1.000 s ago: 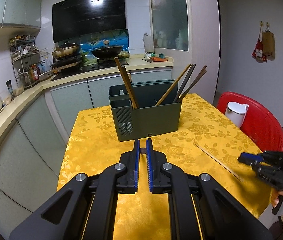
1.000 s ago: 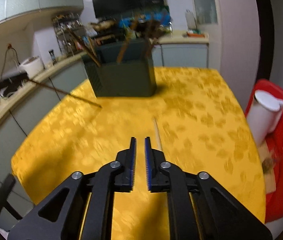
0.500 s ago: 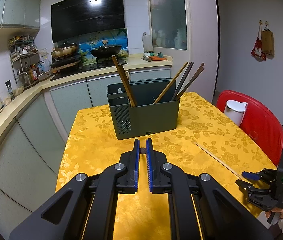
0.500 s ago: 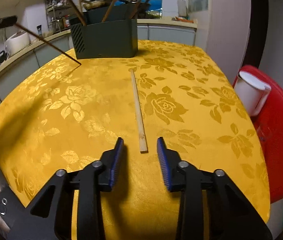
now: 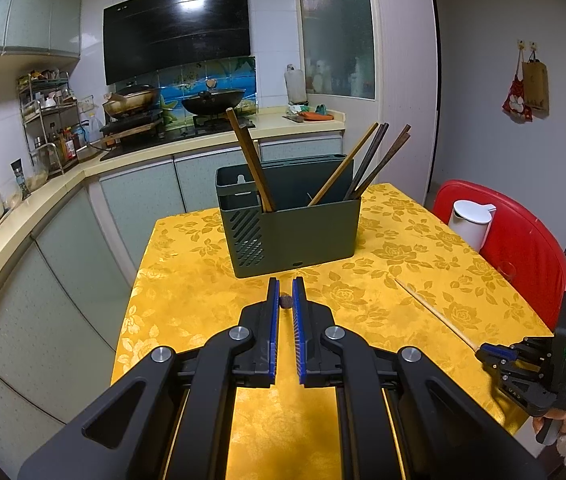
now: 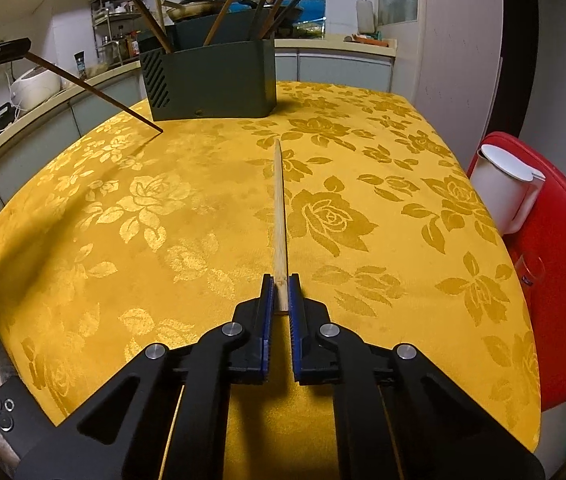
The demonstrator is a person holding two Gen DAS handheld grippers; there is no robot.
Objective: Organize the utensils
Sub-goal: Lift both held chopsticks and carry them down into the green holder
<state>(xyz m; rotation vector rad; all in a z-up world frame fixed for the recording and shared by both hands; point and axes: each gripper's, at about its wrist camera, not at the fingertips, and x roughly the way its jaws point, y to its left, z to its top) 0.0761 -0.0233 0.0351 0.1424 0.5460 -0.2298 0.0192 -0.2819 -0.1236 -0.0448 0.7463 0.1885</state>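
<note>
A dark green utensil holder (image 5: 291,228) with several chopsticks stands at the far middle of the yellow table; it also shows in the right wrist view (image 6: 211,80). My left gripper (image 5: 286,300) is shut on a dark chopstick (image 6: 95,92), seen end-on between its fingers and pointing down toward the cloth in the right wrist view. My right gripper (image 6: 279,292) is closed around the near end of a light bamboo chopstick (image 6: 280,208) lying on the table; it also shows in the left wrist view (image 5: 435,314).
The table has a yellow floral cloth (image 6: 363,184). A white jug (image 6: 507,188) sits on a red chair (image 6: 563,280) to the right. Kitchen counters and a stove (image 5: 171,120) lie behind and left.
My right gripper dropped to the table, opened, then closed around the near end of the bamboo chopstick. The left gripper stayed nearly still, holding its dark chopstick.
</note>
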